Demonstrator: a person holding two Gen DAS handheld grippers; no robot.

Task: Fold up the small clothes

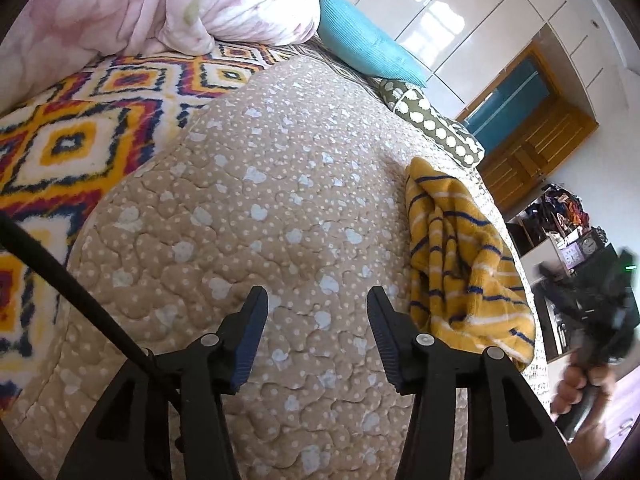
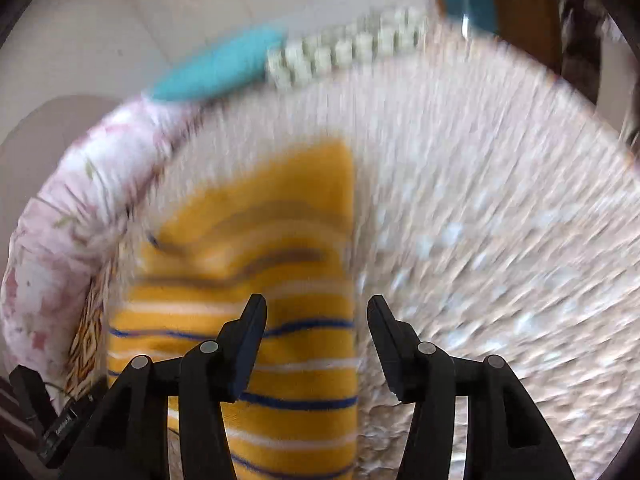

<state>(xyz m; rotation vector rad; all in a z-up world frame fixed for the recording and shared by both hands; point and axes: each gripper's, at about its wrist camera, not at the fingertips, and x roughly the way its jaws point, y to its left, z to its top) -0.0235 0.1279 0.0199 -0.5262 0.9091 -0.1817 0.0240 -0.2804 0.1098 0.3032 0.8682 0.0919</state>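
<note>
A small yellow garment with blue and white stripes (image 1: 464, 256) lies crumpled near the right edge of the beige quilted bed cover (image 1: 260, 208). My left gripper (image 1: 317, 308) is open and empty above the quilt, left of the garment. In the blurred right wrist view the garment (image 2: 288, 248) lies just ahead and below, mostly to the left. My right gripper (image 2: 317, 316) is open and empty over the garment's right edge. The right gripper also shows in the left wrist view (image 1: 600, 312), blurred, beyond the bed's right edge.
A patterned orange, red and blue blanket (image 1: 80, 128) lies at the left. A pink floral duvet (image 1: 168, 4), a turquoise pillow (image 1: 368, 44) and an olive pillow with white spots (image 1: 432, 120) lie at the head of the bed. A wooden door (image 1: 536, 136) and cluttered shelves (image 1: 560, 220) stand to the right.
</note>
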